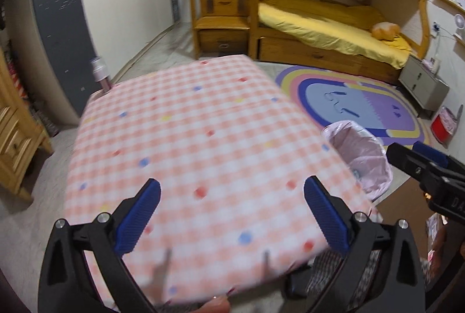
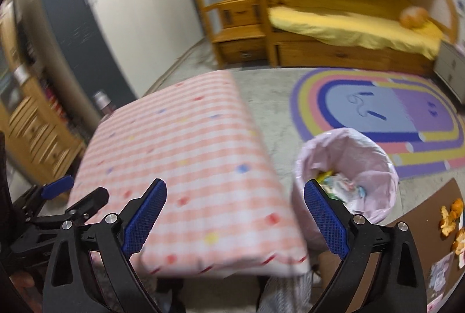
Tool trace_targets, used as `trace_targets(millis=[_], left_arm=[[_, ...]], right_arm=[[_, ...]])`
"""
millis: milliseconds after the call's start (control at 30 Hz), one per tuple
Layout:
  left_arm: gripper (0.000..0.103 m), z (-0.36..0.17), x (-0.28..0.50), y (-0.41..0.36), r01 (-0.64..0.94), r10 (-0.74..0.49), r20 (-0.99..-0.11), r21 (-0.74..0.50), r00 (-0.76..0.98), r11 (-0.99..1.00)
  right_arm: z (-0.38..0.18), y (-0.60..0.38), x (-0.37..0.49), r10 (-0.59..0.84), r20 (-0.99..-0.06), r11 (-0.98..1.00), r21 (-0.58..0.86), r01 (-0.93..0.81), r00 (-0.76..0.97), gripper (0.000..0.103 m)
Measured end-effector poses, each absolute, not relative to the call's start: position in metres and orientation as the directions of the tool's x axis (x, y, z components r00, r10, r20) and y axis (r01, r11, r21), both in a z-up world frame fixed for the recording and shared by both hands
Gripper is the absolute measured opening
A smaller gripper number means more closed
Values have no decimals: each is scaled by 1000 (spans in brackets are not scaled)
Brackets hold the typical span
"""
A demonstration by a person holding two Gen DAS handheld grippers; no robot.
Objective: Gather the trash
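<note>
A bin with a pink liner stands on the floor right of the checked table; wrappers and paper lie inside it. It also shows in the left wrist view. Orange peels and small wrappers lie on a brown surface at the far right. My left gripper is open and empty above the near end of the table. My right gripper is open and empty, over the table's right edge, beside the bin. The right gripper also shows at the right edge of the left wrist view.
A wooden bunk bed with yellow bedding stands at the back. A rainbow rug covers the floor beyond the bin. A red bin sits far right. A bottle stands by the table's far left corner. Wooden drawers stand left.
</note>
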State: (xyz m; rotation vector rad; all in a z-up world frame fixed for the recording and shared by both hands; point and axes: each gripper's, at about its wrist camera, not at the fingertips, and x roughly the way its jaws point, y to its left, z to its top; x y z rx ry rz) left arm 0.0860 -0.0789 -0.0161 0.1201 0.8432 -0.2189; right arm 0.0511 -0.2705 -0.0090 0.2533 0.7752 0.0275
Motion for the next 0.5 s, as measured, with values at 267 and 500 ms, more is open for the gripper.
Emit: trace_targets(millis=[267,500], left_arm=[[96,23,14,-7,108,-34,-719,57,695,993],[96,37,-26,13,40,32,-703,85,711,996]], right_arm=[[34,-211,-7,162,-665,985,158,-75,729,94],[49,-200,-44,123,-674,992,92,-82,729,94]])
